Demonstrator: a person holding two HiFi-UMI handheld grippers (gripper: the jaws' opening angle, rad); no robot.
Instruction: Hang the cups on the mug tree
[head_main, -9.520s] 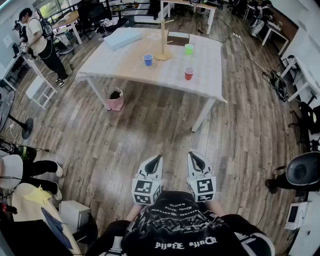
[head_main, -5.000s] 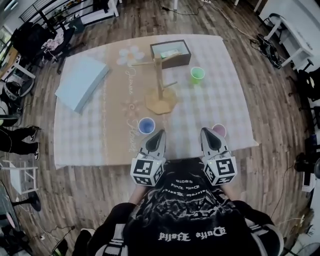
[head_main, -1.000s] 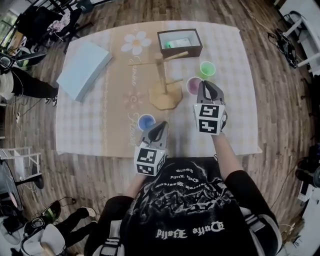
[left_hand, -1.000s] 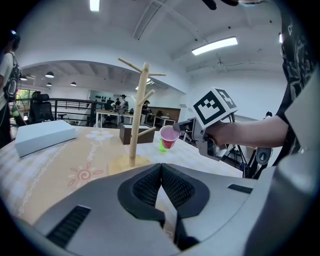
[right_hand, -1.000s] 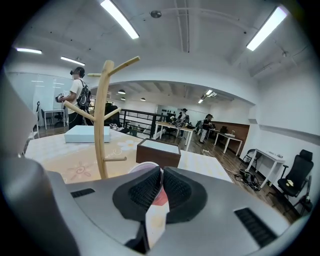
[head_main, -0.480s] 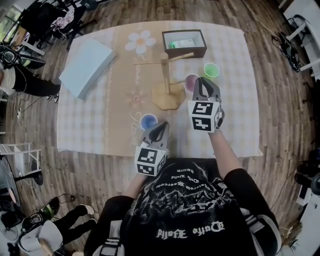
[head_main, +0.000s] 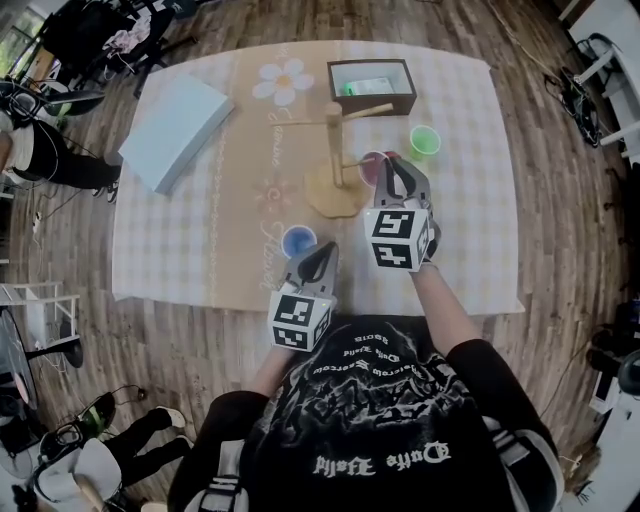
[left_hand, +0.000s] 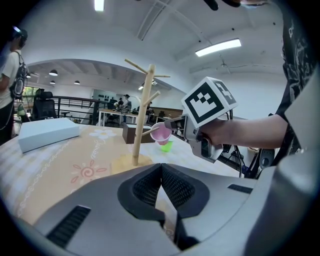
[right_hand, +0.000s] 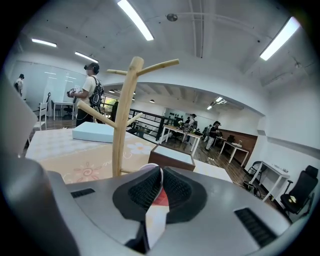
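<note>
As your head view has it: your right gripper (head_main: 394, 168) sits at centre frame and pinches the red cup (head_main: 374, 167) just beside the mug tree (head_main: 333, 150), at the tip of its lower peg (head_main: 352, 163).
Other cups: blue cup (head_main: 297, 240) stands on the table (head_main: 180, 250) below the tree's base. Green cup (head_main: 424, 141) stands to the right. Neither is hung.
Left gripper (head_main: 320, 255): low at centre, near the blue cup but apart from it.
Left gripper view: your jaws are pressed together with nothing between them. Red cup (left_hand: 161, 133) shows mid-frame, off the table, mouth turned toward the peg. Whether the two touch, you cannot tell.
Right gripper view: jaws nearly together, clamped on the cup's thin wall, with red showing in the slit. Mug tree (right_hand: 122, 120) stands left of centre, close ahead.
Handling (judgement): cup looks like light, smooth, thin plastic. It will likely flex under a hard squeeze and could pivot in the pinch.
Hold point (judgement): the rim wall on the side away from the peg, as now, so the mouth is free to go over it.
</note>
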